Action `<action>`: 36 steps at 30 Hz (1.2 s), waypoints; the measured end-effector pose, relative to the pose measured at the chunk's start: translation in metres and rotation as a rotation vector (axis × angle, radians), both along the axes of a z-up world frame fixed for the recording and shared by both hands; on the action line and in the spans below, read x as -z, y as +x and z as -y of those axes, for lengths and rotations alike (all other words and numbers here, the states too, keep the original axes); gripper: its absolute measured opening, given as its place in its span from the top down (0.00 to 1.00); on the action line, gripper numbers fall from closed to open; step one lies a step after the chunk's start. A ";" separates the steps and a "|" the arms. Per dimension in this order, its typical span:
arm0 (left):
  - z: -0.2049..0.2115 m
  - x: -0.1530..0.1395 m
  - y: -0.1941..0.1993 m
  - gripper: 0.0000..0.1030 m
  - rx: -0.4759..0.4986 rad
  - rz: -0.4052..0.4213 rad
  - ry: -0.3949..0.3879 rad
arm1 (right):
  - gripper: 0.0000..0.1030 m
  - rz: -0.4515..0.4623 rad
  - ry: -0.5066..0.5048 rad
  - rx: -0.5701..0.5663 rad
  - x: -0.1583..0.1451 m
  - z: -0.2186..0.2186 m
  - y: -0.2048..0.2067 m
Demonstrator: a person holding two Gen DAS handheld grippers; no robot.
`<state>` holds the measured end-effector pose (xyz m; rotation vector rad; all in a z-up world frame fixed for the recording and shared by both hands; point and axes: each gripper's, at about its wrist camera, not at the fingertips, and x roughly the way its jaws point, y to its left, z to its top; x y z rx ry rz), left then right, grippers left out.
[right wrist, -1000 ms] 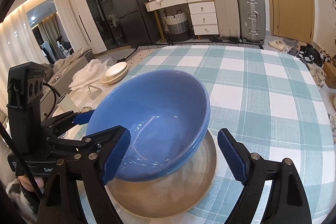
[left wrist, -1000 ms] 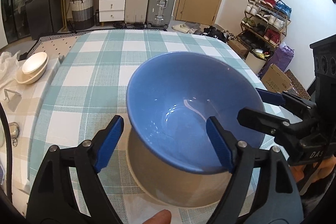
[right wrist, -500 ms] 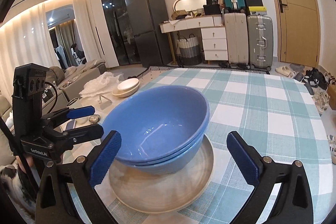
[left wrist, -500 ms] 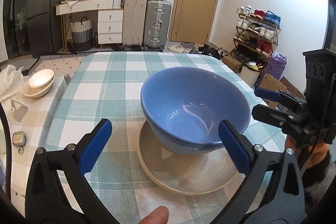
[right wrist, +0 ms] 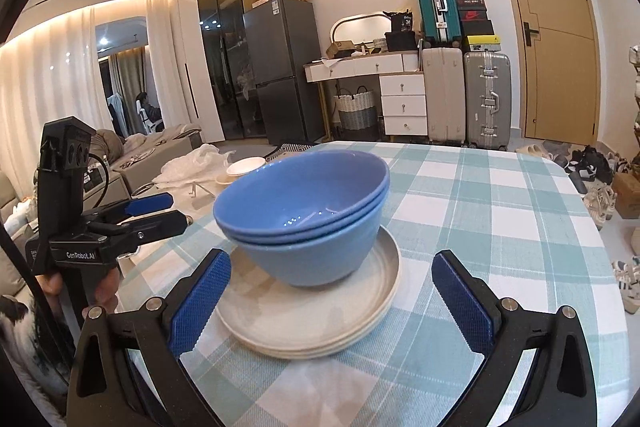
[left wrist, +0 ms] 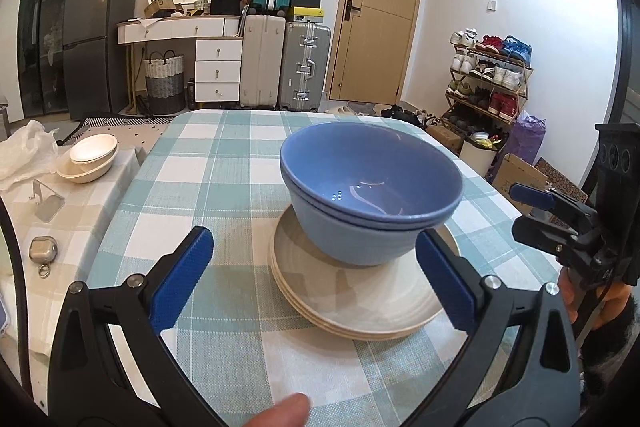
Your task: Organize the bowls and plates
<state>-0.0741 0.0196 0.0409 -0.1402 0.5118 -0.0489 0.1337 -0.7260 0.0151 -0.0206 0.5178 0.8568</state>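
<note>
Two blue bowls (left wrist: 372, 187) (right wrist: 304, 211) sit nested on a stack of beige plates (left wrist: 360, 303) (right wrist: 312, 319) on the teal-checked table (left wrist: 224, 155). My left gripper (left wrist: 312, 247) is open just short of the stack, its blue pads (left wrist: 184, 275) wide apart and touching nothing. My right gripper (right wrist: 330, 259) is open too, on the near side of the plates, holding nothing. Each gripper also shows in the other's view: the right gripper (left wrist: 516, 211) at the right edge, the left gripper (right wrist: 178, 211) at the left.
A lower side table at the left holds two small white bowls (left wrist: 90, 157) (right wrist: 244, 167), a plastic bag (left wrist: 24, 155), a clear stand (left wrist: 46, 201) and an earbud case (left wrist: 43, 249). Suitcases, drawers and a shoe rack (left wrist: 488, 79) stand beyond the table.
Both grippers have opened wider and pulled back from the blue bowl, which stays nested on the plates. Their pads, earlier at the bowl's rim, are now well short of it.
</note>
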 end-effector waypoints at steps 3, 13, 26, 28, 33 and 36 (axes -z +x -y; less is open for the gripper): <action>0.004 0.006 -0.012 0.02 0.006 0.014 0.003 | 0.01 0.006 0.010 0.003 0.006 0.007 -0.009; 0.020 0.018 -0.039 0.02 0.016 0.064 0.053 | 0.01 0.056 0.033 0.017 0.019 0.030 -0.035; 0.027 0.023 -0.062 0.02 0.038 0.088 0.064 | 0.01 0.066 0.071 0.017 0.023 0.051 -0.057; 0.027 0.023 -0.065 0.02 0.043 0.091 0.061 | 0.01 0.069 0.076 0.021 0.022 0.053 -0.059; 0.025 0.023 -0.071 0.02 0.036 0.095 0.062 | 0.00 0.076 0.068 0.016 0.024 0.054 -0.065; 0.023 0.024 -0.074 0.02 0.032 0.094 0.064 | 0.01 0.079 0.059 0.013 0.026 0.054 -0.069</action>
